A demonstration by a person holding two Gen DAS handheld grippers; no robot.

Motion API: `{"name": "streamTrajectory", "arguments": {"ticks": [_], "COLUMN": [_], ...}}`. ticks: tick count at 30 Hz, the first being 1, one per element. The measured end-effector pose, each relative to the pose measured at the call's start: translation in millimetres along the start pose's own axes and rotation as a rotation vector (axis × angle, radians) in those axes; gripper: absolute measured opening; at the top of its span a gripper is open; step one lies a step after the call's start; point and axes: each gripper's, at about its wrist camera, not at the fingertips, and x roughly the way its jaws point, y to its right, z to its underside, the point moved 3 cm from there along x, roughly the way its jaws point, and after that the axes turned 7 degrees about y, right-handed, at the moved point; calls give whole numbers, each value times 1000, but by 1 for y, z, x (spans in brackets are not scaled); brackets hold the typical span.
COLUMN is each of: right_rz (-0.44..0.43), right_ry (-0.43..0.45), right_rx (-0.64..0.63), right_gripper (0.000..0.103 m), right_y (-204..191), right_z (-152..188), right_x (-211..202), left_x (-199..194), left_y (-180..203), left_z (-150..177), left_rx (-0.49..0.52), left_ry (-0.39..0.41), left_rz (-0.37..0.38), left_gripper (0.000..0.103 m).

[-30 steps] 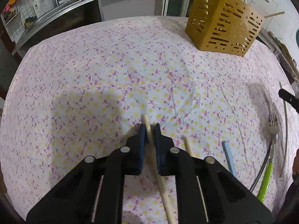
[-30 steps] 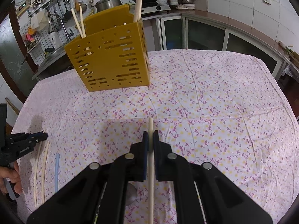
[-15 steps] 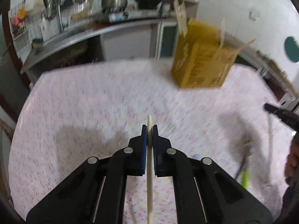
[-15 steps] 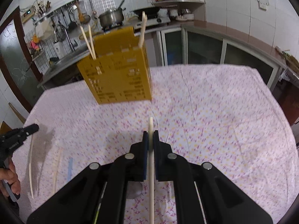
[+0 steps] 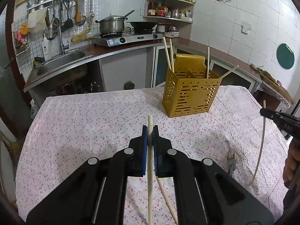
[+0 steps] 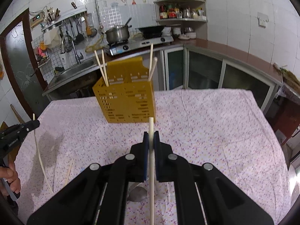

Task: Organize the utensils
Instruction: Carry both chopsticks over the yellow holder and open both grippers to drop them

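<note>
Left hand-held gripper [image 5: 150, 131] clenched on a chopstick [image 5: 149, 168], tip poking out past the blue pads [image 5: 144, 146], shaft running back under the body; right hand-held gripper [image 6: 151, 136] likewise clamped on a second chopstick [image 6: 151, 168], held lengthwise between the jaws. Yellow slotted utensil holder [image 5: 189, 97] ahead and to the right of the left hand-held gripper, ahead and slightly left of the right one [image 6: 125, 103]; already four chopsticks standing in it, two leaning at one end, two at the other. Both hand-held grippers raised off the flowered worktop [image 5: 84, 127], well apart from the holder. Below and right of the left hand-held gripper, a fork [image 5: 231, 161] lying on the cloth; a loose chopstick [image 5: 166, 196] just beneath its jaws.

Judged stage: carrying, insertion not yet begun.

Risks from here: each stick gripped near one end, long tail hanging free, so likely to pivot between the pads when tipped upright; tip apt to strike the holder's rim or a divider and skid aside; contact with the leaning sticks could knock them askew; light holder liable to tip or slide if pushed sideways; both hand-held grippers converging on one opening could collide.
</note>
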Motion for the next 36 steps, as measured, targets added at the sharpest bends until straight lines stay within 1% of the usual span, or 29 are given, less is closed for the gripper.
{"name": "streamTrajectory", "arguments": {"ticks": [3, 8, 10, 16, 22, 30, 33, 34, 36], "right_rz": [3, 2, -1, -10, -21, -30, -30, -33, -36], "right_ry": [41, 91, 108, 152, 182, 214, 239, 243, 246], "right_rx": [-15, -30, -29, -64, -91, -99, -101, -98, -93], "right_gripper": [6, 6, 6, 6, 6, 6, 6, 6, 6], "right_y": [-3, -9, -11, -23, -32, -31, -33, -33, -35], "right_z": [-12, -32, -42, -81, -118, -155, -170, -175, -182], "right_x": [-12, -26, -30, -31, -26, -11, -3, 1, 8], "left_x": [-8, -17, -22, -25, -18, 1, 6, 8, 14], "left_y": [1, 3, 2, 4, 6, 26, 37, 41, 46], "left_z": [-3, -21, -29, -68, -101, -147, -168, -177, -191], "left_rx": [2, 5, 4, 0, -2, 11, 21, 21, 20], "left_ry": [18, 48, 62, 113, 142, 181, 204, 218, 235], "left_rz": [-2, -6, -10, -26, -30, -9, 8, 26, 40], "left_gripper": [4, 4, 4, 4, 4, 4, 4, 4, 4]}}
